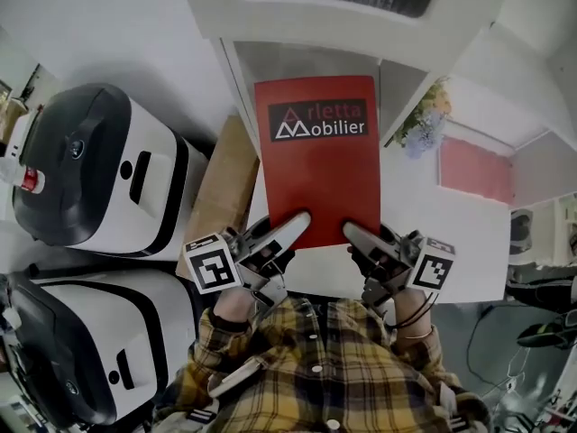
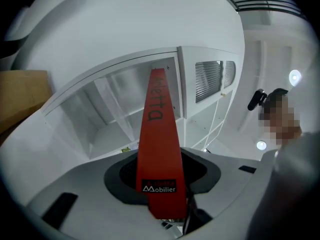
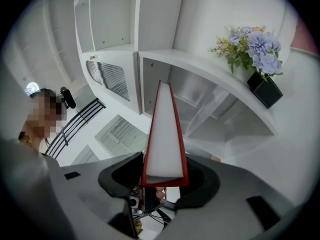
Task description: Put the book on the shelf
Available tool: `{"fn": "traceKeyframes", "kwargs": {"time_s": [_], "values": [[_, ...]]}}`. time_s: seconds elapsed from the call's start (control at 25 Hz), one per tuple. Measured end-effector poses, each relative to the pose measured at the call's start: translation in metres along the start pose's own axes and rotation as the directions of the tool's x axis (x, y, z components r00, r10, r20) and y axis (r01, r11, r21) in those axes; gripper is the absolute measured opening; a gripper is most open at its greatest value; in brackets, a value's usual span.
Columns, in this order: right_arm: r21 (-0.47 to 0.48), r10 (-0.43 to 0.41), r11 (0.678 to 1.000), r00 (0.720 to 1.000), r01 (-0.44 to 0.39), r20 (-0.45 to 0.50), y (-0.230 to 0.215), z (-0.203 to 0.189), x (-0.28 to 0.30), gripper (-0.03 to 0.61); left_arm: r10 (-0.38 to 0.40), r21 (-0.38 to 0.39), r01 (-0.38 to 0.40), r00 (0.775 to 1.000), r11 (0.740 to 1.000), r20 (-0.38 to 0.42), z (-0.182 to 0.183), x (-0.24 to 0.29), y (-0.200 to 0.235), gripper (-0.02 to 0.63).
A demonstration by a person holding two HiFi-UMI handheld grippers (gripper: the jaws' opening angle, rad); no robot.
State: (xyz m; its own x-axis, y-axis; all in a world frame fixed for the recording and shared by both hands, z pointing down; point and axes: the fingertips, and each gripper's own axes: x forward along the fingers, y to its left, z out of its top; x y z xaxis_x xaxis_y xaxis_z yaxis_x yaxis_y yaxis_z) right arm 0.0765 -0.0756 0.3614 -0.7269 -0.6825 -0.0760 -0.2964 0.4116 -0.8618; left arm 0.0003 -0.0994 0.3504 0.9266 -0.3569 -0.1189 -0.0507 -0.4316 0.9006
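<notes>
Clamping the book (image 1: 315, 174) — left gripper (image 1: 296, 224), right gripper (image 1: 354, 232), near edge.

Yellow plaid shirt (image 1: 335, 368); white fingers (image 1: 285, 229); black-white marker cubes (image 1: 213, 262).

One book (image 1: 315, 165), two grippers (image 1: 287, 234) (image 1: 365, 240) — two cases (image 1: 90, 165) (image 1: 86, 350)

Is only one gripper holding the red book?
No, the left gripper and right gripper both clamp the red book at its near edge.
</notes>
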Motion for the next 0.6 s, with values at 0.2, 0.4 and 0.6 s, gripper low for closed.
{"fn": "traceKeyframes", "kwargs": {"time_s": [0.2,0.4,0.6], "values": [[-0.010,-0.033,0.999,0.999,0.034,0.039,-0.005,0.005,-0.001,0.213,-0.027,-0.012,0.027,0.999,1.000,-0.042,0.004,0.009,0.006,0.178],[-0.012,-0.061,0.998,0.995,0.062,0.080,-0.006,0.007,-0.003,0.213,-0.053,-0.020,0.051,0.995,0.998,-0.083,0.005,0.014,0.007,0.178],[-0.013,-0.078,0.997,0.992,0.080,0.098,-0.007,0.009,-0.003,0.213,-0.071,-0.036,0.067,0.992,0.997,-0.104,0.007,0.019,0.010,0.178]]}}
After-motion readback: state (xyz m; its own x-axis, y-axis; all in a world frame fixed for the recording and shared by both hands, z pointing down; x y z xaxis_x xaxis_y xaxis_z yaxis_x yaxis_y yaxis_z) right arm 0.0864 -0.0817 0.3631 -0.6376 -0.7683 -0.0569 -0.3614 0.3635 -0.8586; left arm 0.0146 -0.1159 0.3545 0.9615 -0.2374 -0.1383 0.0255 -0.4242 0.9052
